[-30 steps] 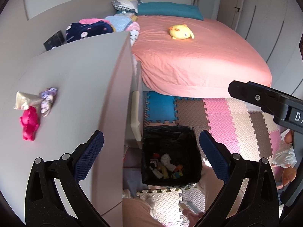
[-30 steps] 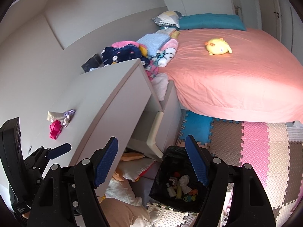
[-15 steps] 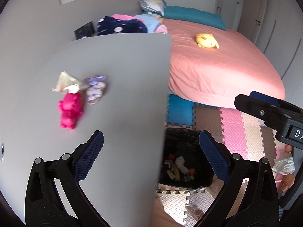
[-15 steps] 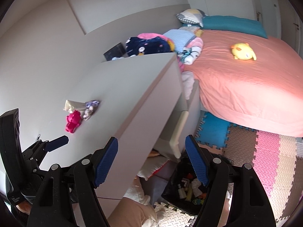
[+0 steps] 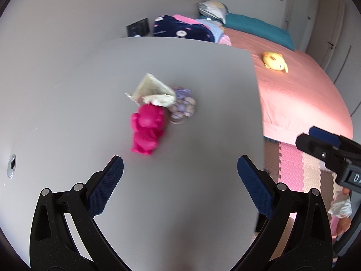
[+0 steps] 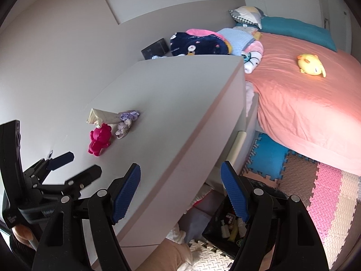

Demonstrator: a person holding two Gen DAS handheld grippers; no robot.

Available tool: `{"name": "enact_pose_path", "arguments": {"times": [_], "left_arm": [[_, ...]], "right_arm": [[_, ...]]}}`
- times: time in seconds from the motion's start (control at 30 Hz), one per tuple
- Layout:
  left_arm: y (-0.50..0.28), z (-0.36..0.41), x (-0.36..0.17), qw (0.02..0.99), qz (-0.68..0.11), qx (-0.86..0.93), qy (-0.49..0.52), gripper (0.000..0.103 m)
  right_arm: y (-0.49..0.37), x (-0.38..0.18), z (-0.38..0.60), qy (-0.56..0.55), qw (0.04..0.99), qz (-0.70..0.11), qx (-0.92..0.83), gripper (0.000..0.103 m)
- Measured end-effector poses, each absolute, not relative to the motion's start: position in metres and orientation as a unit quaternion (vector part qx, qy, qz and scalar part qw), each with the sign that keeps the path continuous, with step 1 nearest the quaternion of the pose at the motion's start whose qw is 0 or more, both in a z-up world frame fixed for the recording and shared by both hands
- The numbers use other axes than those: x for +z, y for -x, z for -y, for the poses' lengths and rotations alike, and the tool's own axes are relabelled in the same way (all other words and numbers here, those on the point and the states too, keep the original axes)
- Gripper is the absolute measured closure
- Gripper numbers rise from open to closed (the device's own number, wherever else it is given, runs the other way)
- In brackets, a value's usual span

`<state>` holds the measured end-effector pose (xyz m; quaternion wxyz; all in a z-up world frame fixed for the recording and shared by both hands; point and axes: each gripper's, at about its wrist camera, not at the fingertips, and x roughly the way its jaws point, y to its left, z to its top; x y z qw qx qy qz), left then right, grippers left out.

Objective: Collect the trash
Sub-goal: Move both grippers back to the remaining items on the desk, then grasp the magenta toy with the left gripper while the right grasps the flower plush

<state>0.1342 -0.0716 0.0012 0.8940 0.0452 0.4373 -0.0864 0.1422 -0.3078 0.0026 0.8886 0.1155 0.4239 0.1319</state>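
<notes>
On the grey desk top (image 5: 90, 90) lie a crumpled beige paper (image 5: 153, 91), a magenta toy figure (image 5: 147, 131) and a purple-patterned wrapper (image 5: 183, 105), all touching. My left gripper (image 5: 180, 176) hovers open over the desk just short of the toy, nothing between its fingers. My right gripper (image 6: 180, 189) is open and empty above the desk's right edge. Below it, a black-lined bin (image 6: 227, 228) on the floor holds several pieces of trash. In the right wrist view the left gripper (image 6: 67, 164) shows at the lower left, the toy (image 6: 99, 139) and paper (image 6: 101, 116) beyond it.
A bed with a pink sheet (image 6: 304, 103) and a yellow plush (image 6: 311, 64) fills the right. Folded clothes (image 6: 198, 43) sit behind the desk. Foam mats (image 6: 327, 194) cover the floor. An open drawer (image 6: 234, 144) juts from the desk side. A doll (image 5: 340, 210) lies on the floor.
Both grippers swung left from over the bin toward the desk top. The toy, paper and wrapper came from the left edge of the left view to its centre and grew larger.
</notes>
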Motion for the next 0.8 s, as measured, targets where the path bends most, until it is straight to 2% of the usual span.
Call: {"name": "enact_pose_path", "arguments": {"times": [0.3,0.53,0.7,0.77,0.8], "left_arm": [[-0.16,0.045,-0.005,0.902,-0.427,-0.054,-0.038,0.006],[-0.179,0.034,-0.01,0.899,-0.432,-0.058,-0.034,0.012],[-0.189,0.029,-0.015,0.895,-0.439,-0.068,-0.034,0.021],[-0.193,0.027,-0.018,0.894,-0.441,-0.077,-0.036,0.032],[-0.196,0.025,-0.019,0.892,-0.443,-0.082,-0.033,0.034]], "right_arm": [[-0.16,0.0,0.285,-0.106,0.887,-0.423,0.151,0.029],[-0.177,-0.006,0.264,-0.102,0.884,-0.426,0.161,0.03],[-0.191,-0.011,0.247,-0.105,0.879,-0.432,0.172,0.038],[-0.198,-0.014,0.24,-0.109,0.876,-0.434,0.181,0.039],[-0.2,-0.014,0.237,-0.11,0.875,-0.435,0.183,0.039]]}}
